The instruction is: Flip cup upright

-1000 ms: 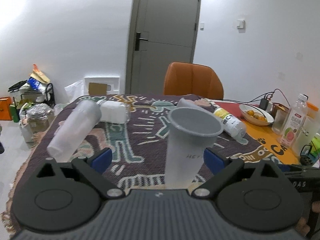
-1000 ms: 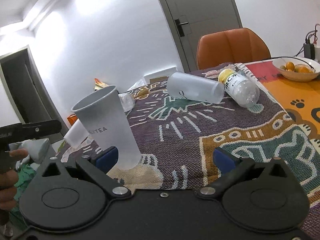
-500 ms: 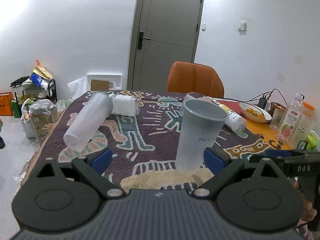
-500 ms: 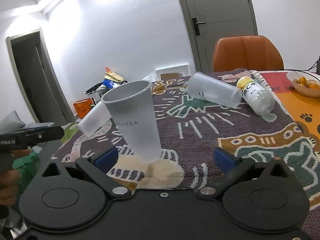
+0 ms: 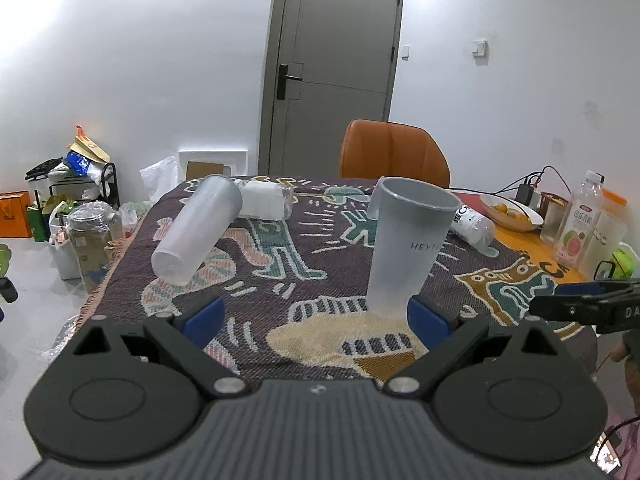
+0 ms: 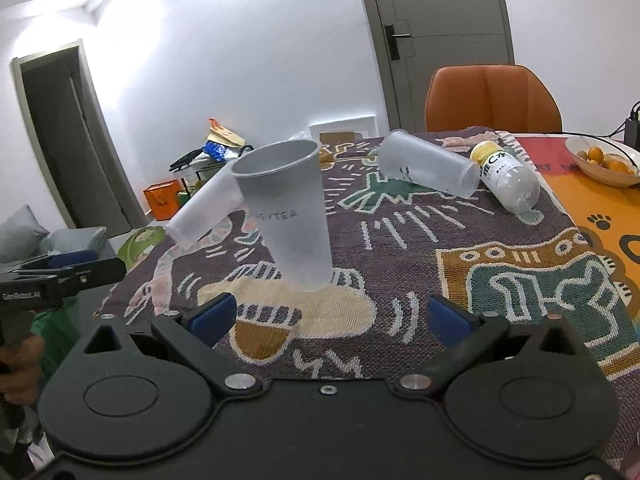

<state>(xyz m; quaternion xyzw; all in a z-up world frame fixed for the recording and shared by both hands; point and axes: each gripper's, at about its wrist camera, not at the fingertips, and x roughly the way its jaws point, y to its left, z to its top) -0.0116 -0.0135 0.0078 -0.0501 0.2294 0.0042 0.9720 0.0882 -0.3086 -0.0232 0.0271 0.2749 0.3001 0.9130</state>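
A frosted cup (image 5: pixel 408 246) marked HEYTEA stands upright on the patterned cloth (image 5: pixel 280 280), also shown in the right wrist view (image 6: pixel 290 214). My left gripper (image 5: pixel 316 316) is open and empty, just short of the cup, whose base is by the right fingertip. My right gripper (image 6: pixel 338 316) is open and empty, nearer than the cup. A second frosted cup (image 5: pixel 198 234) lies on its side at the left (image 6: pixel 204 210). A third cup (image 6: pixel 428 170) lies on its side farther back.
A clear bottle (image 6: pixel 506 176) with a yellow cap lies beside the third cup. A bowl of oranges (image 6: pixel 604 158), a juice bottle (image 5: pixel 580 224) and containers stand at the right. An orange chair (image 5: pixel 394 152) is behind the table. A white pack (image 5: pixel 266 198) lies at the back.
Both grippers have pulled back from the upright cup, which now looks smaller and farther in both views. The cup stays standing. The lying cups have not moved.
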